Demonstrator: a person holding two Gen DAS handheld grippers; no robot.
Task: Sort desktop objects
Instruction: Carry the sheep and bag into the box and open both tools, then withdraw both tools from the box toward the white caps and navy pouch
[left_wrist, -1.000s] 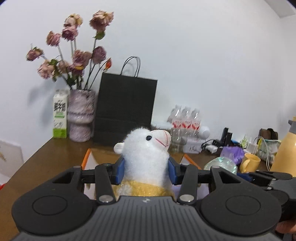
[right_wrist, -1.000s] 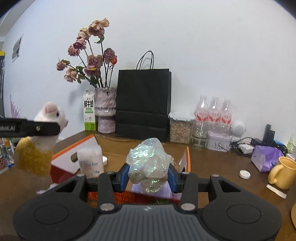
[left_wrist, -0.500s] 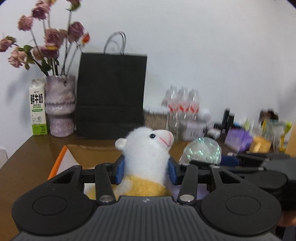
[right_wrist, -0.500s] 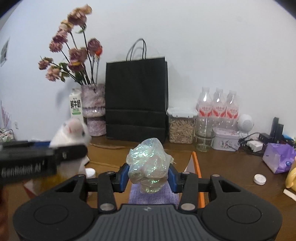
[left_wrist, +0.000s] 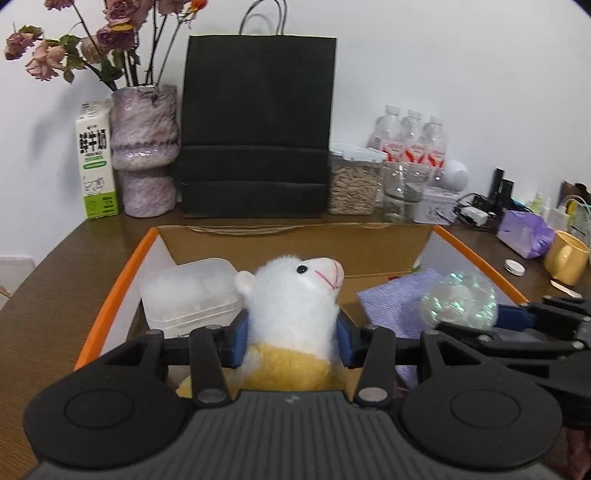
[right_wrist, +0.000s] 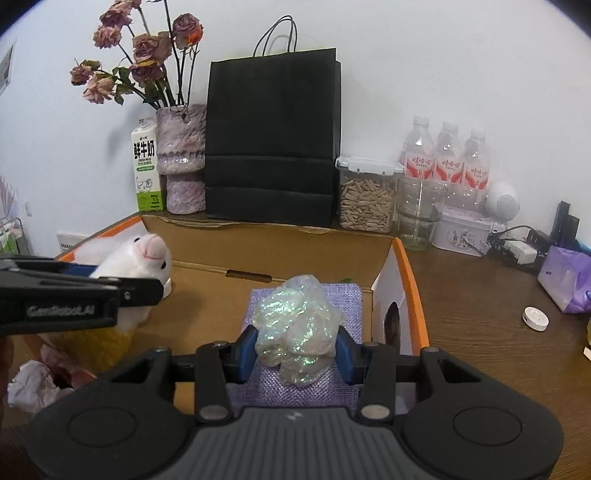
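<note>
My left gripper is shut on a white plush sheep with a yellow body, held over the left half of an open cardboard box with orange edges. In the right wrist view the sheep hangs at the left. My right gripper is shut on a crumpled ball of iridescent film, above a purple cloth lying in the box. The film ball also shows at the right of the left wrist view. A clear plastic container sits inside the box at the left.
Along the back wall stand a milk carton, a vase of dried roses, a black paper bag, a seed jar, a glass and water bottles. A yellow mug, purple tissue pack and small white cap lie on the right.
Both grippers have come down and forward over the open box, each still gripping its object. The box interior, the clear container and the purple cloth have come into view below them.
</note>
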